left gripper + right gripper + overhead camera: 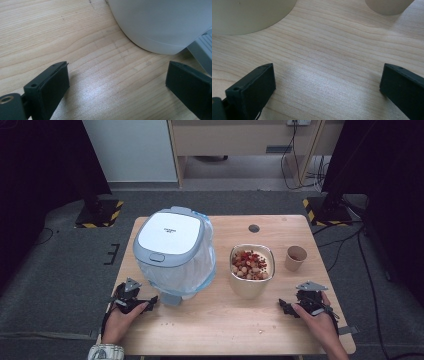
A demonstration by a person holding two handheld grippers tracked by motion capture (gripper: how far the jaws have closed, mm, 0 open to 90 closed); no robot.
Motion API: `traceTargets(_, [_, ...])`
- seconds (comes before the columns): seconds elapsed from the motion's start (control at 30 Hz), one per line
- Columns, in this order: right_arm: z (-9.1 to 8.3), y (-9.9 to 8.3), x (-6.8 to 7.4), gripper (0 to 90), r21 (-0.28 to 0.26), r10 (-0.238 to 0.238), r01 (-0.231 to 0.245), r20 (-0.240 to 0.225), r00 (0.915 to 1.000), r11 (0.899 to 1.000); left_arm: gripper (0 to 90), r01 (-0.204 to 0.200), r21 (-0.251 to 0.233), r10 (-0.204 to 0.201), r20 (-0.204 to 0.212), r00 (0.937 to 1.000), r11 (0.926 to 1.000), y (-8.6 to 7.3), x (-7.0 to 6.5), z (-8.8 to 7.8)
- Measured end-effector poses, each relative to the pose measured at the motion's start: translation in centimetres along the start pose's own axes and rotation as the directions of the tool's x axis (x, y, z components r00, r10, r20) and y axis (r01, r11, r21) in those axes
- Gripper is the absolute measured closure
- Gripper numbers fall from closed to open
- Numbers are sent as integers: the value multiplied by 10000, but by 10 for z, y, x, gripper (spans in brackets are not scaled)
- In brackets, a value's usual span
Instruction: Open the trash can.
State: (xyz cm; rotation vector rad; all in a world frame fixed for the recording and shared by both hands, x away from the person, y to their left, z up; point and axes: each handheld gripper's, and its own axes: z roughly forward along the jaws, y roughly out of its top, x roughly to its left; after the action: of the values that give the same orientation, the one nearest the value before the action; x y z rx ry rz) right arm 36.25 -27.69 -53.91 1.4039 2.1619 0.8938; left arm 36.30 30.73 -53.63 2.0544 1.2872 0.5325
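Two spread grippers rest near a lidded bin and a filled bowl on the pale wooden table (210, 330).

Left gripper (150, 301) lies just beside the white plastic bin with grey-rimmed lid and clear liner bag (172, 251), jaws wide, nothing between them; right gripper (286, 306) sits near the cream bowl of red and tan pieces (251, 270), jaws equally wide and empty; a brown paper cup (295, 258) stands just right of the bowl.

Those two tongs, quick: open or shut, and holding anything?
Left tongs: open, holding nothing, resting on the table.
Right tongs: open, holding nothing.
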Motion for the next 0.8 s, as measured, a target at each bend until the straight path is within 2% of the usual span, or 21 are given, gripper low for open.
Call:
traceTargets(0.13, [0, 0, 0, 5, -4, 1, -1, 5, 10000, 10000, 35, 10, 8, -10, -5, 10000, 10000, 0, -1, 0])
traceTargets(0.27, [-1, -1, 1, 5, 0, 12, -12, 4, 10000, 10000, 160, -166, 20, 165, 186, 9997, 9999, 1, -2, -5])
traceTargets(0.43, [-1, -1, 0, 5, 2, -8, 8, -20, 10000, 10000, 233, -130, 93, 128, 228, 9997, 9999, 4, -1, -10])
traceTargets(0.63, [-1, -1, 0, 6, 7, -55, 55, -55, 10000, 10000, 316, -300, -157, 301, 89, 9995, 9994, 9, -8, -20])
traceTargets(0.8, [-1, -1, 0, 5, 5, -80, 80, -76, 9999, 10000, 443, -637, -449, 650, 270, 9975, 9970, 14, -16, -30])
